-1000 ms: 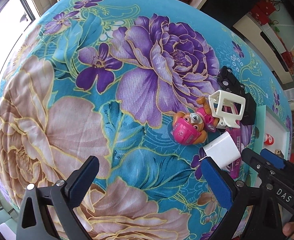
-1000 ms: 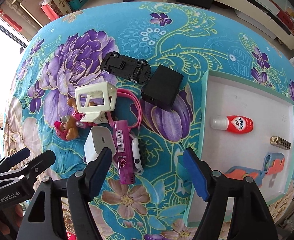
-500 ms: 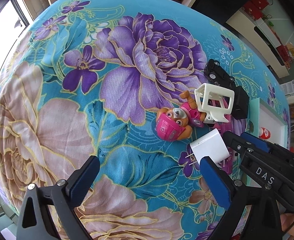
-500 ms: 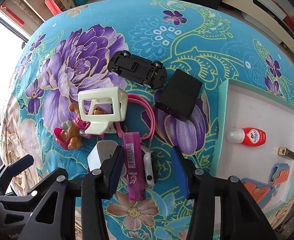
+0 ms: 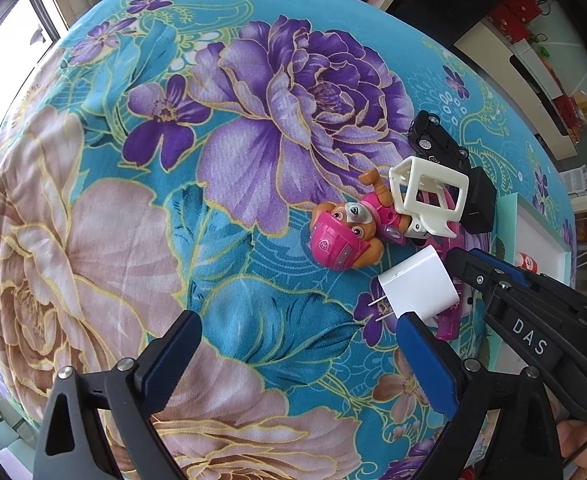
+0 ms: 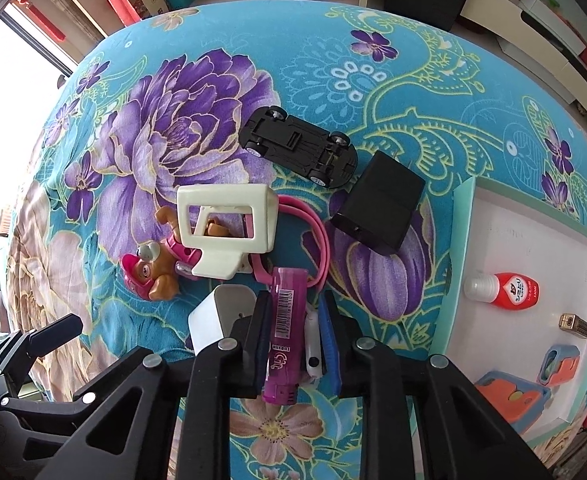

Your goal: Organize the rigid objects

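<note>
Now closing the right hand-held gripper (image 6: 293, 344) around the magenta gadget (image 6: 287, 328) and the white piece beside it, near the pile's edge, left of the tray (image 6: 459, 272). Likely light, stiff, slick plastic; best pinched mid-body, clear of the pink strap (image 6: 317, 240). Left hand-held gripper (image 5: 297, 360) spread, empty.

I see a turquoise cloth (image 6: 413, 92) patterned with purple flowers, a magenta device (image 6: 287, 320), black car (image 6: 299, 146), white charger (image 5: 417, 284).

White letters "DAS" stand on the right claw (image 5: 489, 276); a barcode label runs along the magenta device (image 6: 285, 320).
</note>
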Demonstrator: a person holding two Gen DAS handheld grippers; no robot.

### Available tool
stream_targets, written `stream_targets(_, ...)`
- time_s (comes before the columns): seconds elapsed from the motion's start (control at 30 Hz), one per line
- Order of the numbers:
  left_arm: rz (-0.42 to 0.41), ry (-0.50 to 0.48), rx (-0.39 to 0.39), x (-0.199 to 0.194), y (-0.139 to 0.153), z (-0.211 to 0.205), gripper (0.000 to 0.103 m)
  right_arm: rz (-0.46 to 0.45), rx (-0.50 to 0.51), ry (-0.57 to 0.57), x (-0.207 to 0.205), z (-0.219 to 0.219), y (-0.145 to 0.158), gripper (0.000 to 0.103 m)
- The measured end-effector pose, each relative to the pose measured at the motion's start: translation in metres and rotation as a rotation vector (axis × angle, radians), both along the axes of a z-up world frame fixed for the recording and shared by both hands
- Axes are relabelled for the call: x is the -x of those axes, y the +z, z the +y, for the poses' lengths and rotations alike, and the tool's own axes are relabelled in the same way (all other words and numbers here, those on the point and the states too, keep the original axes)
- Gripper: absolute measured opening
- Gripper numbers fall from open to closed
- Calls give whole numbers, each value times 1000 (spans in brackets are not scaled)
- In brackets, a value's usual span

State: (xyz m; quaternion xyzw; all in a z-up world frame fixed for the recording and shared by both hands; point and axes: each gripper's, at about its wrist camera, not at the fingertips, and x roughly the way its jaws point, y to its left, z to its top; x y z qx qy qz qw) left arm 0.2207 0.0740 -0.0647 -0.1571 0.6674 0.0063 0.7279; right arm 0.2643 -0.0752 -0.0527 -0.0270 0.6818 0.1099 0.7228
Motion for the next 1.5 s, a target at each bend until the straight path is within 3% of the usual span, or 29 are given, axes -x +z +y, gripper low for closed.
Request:
stream_targets(0.5,3,17,15,9,9,6,99,-9,-22,13,-6,5,-10,18)
stream_targets(0.6,0,14,18,12,13,1,99,-9,-33,19,2,-1,-1,16)
stream_targets(0.63,-2,13,20,12,14,-1,99,-13,-40,18,3,-3,2,11)
stream_targets(0.93,-13,0,63,15,18,-22,94,-14,-61,-9,12,-27,21,7)
stream_targets(1.0,-21,10,82,13,18,-26,94,-14,-48,-11,13,-35,22,2)
stream_targets(1.4,-3,139,200,-2,-4,-35,85,11,-50,-41,25,-67,23,2)
stream_targets(1.5,9,148,213,-5,-9,-39,79,11,-47,-45,25,-71,25,2)
